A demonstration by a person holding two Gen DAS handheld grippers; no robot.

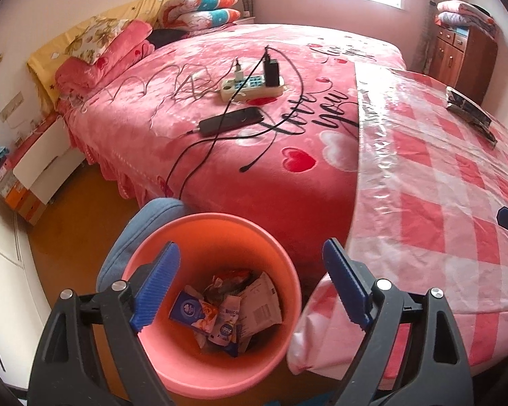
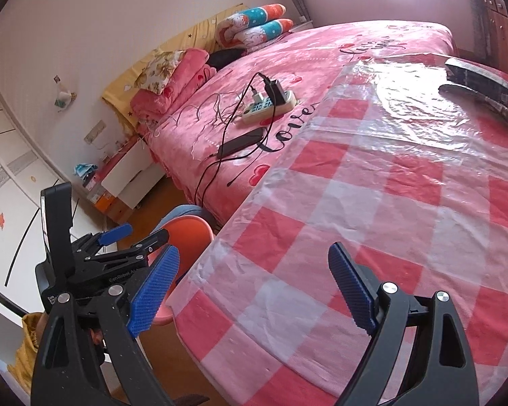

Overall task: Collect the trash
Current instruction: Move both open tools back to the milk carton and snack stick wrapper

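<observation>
Left gripper hangs wide open and empty over the pink bin of wrappers. Beside the bin, the right gripper gapes empty above the checked tablecloth.

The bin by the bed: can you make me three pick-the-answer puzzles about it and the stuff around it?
1. Where is the bin?
A on the bed
B on the floor beside the bed
C on the cabinet

2. What colour is it?
A green
B pink
C black

3. How is the left gripper?
A open and empty
B shut on a wrapper
C shut on a phone

Answers:
1 B, it stands on the floor against the bed.
2 B, its wall is pink.
3 A, its jaws stand apart above the wrappers inside.
</observation>
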